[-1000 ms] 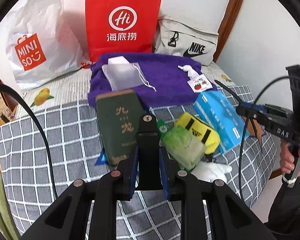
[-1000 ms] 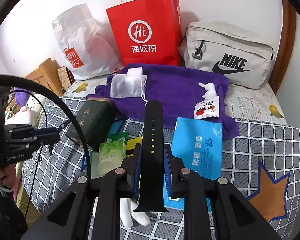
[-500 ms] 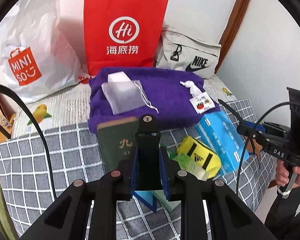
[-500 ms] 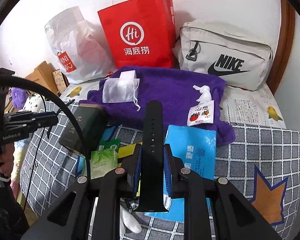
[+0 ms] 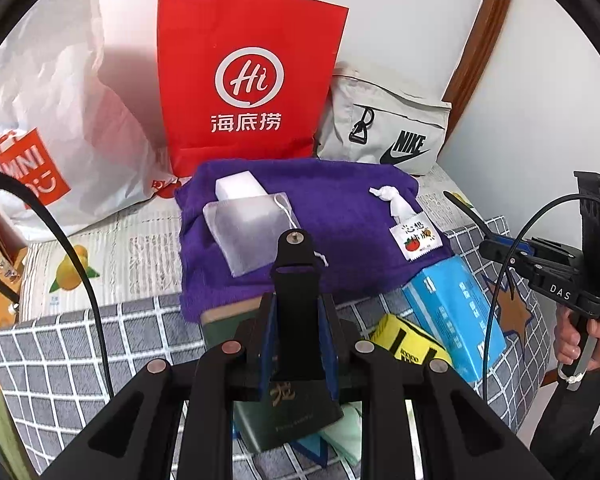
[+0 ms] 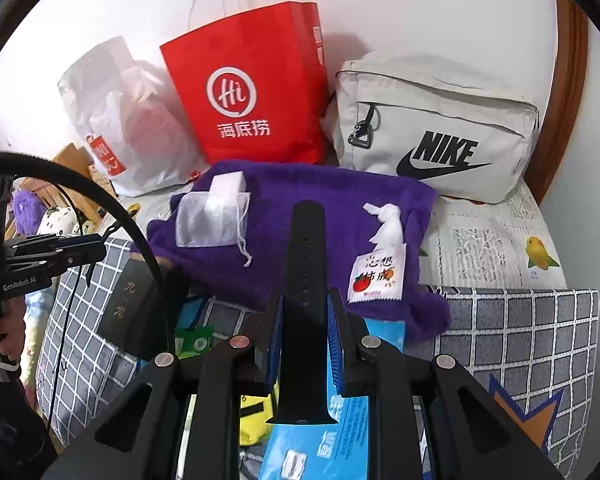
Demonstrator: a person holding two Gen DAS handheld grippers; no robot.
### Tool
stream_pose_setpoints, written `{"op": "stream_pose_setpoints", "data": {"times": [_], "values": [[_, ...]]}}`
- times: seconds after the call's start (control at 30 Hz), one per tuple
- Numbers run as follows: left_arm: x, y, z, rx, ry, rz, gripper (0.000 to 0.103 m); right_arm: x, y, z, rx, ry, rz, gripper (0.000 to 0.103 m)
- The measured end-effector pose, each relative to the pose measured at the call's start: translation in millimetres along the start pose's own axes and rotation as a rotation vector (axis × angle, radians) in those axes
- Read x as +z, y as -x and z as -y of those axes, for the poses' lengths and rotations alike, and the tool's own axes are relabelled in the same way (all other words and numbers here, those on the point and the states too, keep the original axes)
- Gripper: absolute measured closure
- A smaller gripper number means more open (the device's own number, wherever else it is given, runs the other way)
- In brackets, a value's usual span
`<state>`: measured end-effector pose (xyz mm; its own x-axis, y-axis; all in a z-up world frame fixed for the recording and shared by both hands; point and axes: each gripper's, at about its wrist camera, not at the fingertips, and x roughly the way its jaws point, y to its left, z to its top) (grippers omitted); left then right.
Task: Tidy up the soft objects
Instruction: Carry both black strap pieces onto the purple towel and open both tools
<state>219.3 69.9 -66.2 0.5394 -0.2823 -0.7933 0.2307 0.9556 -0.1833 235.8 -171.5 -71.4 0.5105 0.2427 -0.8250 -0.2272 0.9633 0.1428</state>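
My left gripper (image 5: 296, 312) is shut on a short black watch strap half with a buckle pin (image 5: 295, 264), held above the bed. My right gripper (image 6: 305, 312) is shut on a long black watch strap half with holes (image 6: 305, 264). A purple towel (image 5: 340, 208) lies ahead in both views (image 6: 324, 192). On it rest a white mesh drawstring pouch (image 5: 248, 228) with a white block, and a small tomato-print sachet (image 5: 416, 240) with a white knot. The right gripper shows at the right of the left wrist view (image 5: 540, 268); the left gripper shows at the left of the right wrist view (image 6: 48, 260).
A red Hi paper bag (image 5: 248, 80), a white Miniso bag (image 5: 40, 120) and a grey Nike bag (image 6: 440, 128) stand at the wall. A dark green tin (image 6: 128, 304), blue tissue pack (image 5: 452, 312), yellow pouch (image 5: 408, 344) and green packets lie on the checked blanket (image 5: 80, 344).
Both grippers have moved forward toward the purple towel with the strap halves held; the tin, yellow pouch and tissue pack now lie lower in view, partly under the grippers.
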Motion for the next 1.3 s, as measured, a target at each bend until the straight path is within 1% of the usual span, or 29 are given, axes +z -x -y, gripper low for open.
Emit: {"op": "stream_pose_setpoints", "data": {"times": [0.27,0.43,0.6,0.7,0.83,0.97,1.07,1.17,1.2,1.23,1.3], "values": [[22,-24,-3,-0.018,-0.016,-0.014,0.083,20,-25,14,-0.018,-0.021,-0.030,0.082],[34,-37,-5,-0.033,-0.019,-0.023,0.083,37,-54,25,-0.026,-0.023,-0.073,0.082],[45,-53,-7,-0.039,-0.021,-0.040,0.083,51,-83,32,-0.004,-0.037,-0.111,0.082],[51,-63,-9,-0.043,-0.022,-0.051,0.083,59,-102,32,-0.009,-0.027,-0.145,0.082],[59,-74,-10,-0.057,-0.026,-0.063,0.083,59,-127,27,-0.026,0.002,-0.197,0.082],[64,-86,-8,-0.054,-0.039,-0.078,0.083,58,-148,33,-0.028,-0.018,-0.244,0.082],[67,-94,-8,-0.053,-0.041,-0.086,0.083,58,-159,34,-0.008,-0.035,-0.273,0.082],[69,-100,-10,-0.055,-0.040,-0.097,0.083,56,-169,31,0.004,-0.019,-0.302,0.082],[69,-102,-10,-0.056,-0.041,-0.100,0.083,56,-171,30,0.004,-0.018,-0.304,0.077],[70,-104,-10,-0.056,-0.043,-0.102,0.083,55,-172,29,0.010,-0.017,-0.305,0.068],[70,-107,-9,-0.059,-0.046,-0.109,0.083,56,-172,30,0.017,-0.021,-0.295,0.057]]}}
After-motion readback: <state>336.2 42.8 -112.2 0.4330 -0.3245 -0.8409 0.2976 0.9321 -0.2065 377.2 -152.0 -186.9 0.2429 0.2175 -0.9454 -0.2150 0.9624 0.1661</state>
